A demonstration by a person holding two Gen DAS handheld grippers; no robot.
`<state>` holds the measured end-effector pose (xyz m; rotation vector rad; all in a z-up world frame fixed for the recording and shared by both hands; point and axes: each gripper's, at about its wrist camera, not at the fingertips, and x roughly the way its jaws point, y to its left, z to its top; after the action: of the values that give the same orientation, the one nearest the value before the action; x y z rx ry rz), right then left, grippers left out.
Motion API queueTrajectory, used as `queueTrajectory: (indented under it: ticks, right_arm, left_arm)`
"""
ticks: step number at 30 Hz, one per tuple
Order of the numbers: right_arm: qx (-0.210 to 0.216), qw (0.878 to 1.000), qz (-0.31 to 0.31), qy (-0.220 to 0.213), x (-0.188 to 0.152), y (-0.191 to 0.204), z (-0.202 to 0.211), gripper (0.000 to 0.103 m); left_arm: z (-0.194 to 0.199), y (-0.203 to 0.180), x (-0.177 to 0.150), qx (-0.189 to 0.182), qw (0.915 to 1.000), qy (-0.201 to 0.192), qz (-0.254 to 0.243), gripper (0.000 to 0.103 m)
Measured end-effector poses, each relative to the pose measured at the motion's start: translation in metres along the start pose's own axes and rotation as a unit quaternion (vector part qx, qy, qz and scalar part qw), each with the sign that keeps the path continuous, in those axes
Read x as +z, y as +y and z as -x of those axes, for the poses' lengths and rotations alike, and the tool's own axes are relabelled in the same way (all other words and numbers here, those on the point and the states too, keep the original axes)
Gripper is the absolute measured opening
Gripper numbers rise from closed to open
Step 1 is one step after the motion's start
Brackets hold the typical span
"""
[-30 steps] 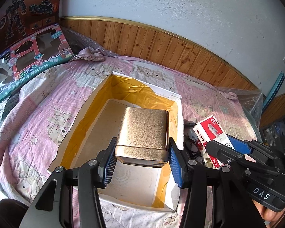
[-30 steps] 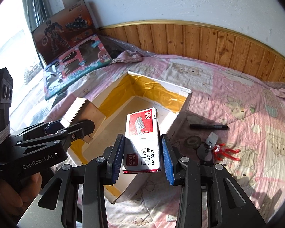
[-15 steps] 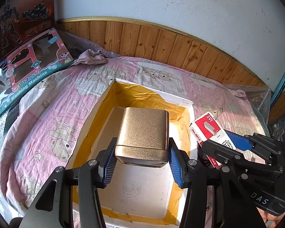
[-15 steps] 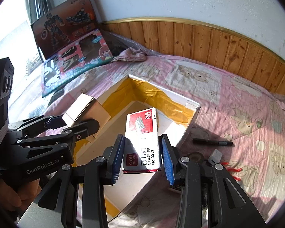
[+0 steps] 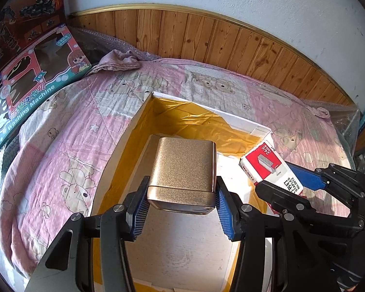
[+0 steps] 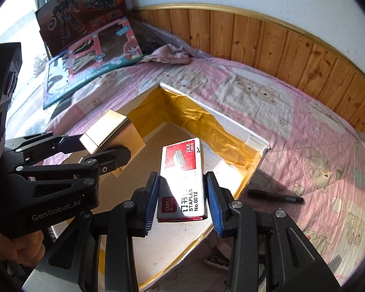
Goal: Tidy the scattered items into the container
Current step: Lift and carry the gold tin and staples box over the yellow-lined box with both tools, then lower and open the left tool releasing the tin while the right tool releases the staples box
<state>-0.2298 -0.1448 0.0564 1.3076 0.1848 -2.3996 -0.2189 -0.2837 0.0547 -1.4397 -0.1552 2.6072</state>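
Observation:
An open cardboard box [image 5: 143, 107] [image 6: 258, 141] lined with yellow tape lies on the pink bedspread. My left gripper [image 5: 182, 205] is shut on a gold metal tin [image 5: 185, 168] and holds it above the box's floor; the right wrist view shows the tin [image 6: 107, 131] over the box's left side. My right gripper [image 6: 182, 202] is shut on a red-and-white staples box [image 6: 182, 175], held over the box interior near its right wall. In the left wrist view the staples box [image 5: 267, 165] hangs at the box's right rim.
A black marker [image 6: 275, 196] lies on the bedspread right of the box. Toy boxes [image 5: 31, 77] [image 6: 90, 56] lean at the far left. A crumpled cloth [image 5: 119, 59] sits by the wooden wall panel. A hand [image 6: 14, 245] holds the left gripper.
Both grippers have moved forward over the box with their loads. The staples box has come from outside the right wall to above the interior. The tin sits deeper over the box.

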Motion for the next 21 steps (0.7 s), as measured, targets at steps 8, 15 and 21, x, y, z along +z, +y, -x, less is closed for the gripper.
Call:
queueTrajectory:
  ticks: [8,15,21]
  right_arm:
    - [0.004,1.0,0.005,0.031,0.008,-0.009,-0.035,0.041]
    - [-0.008,0.999,0.001,0.04,0.009,-0.01,-0.055,0.041]
    - [-0.02,0.999,0.004,0.042,0.012,-0.014,-0.066,0.046]
  left_arm:
    - [-0.039,0.004,0.019,0.018,0.9992,0.035,0.001,0.051]
    - [-0.074,0.005,0.023,0.044,0.9976,0.053,-0.01,0.051]
    - [-0.092,0.01,0.028,0.045,0.9971,0.062,-0.005,0.052]
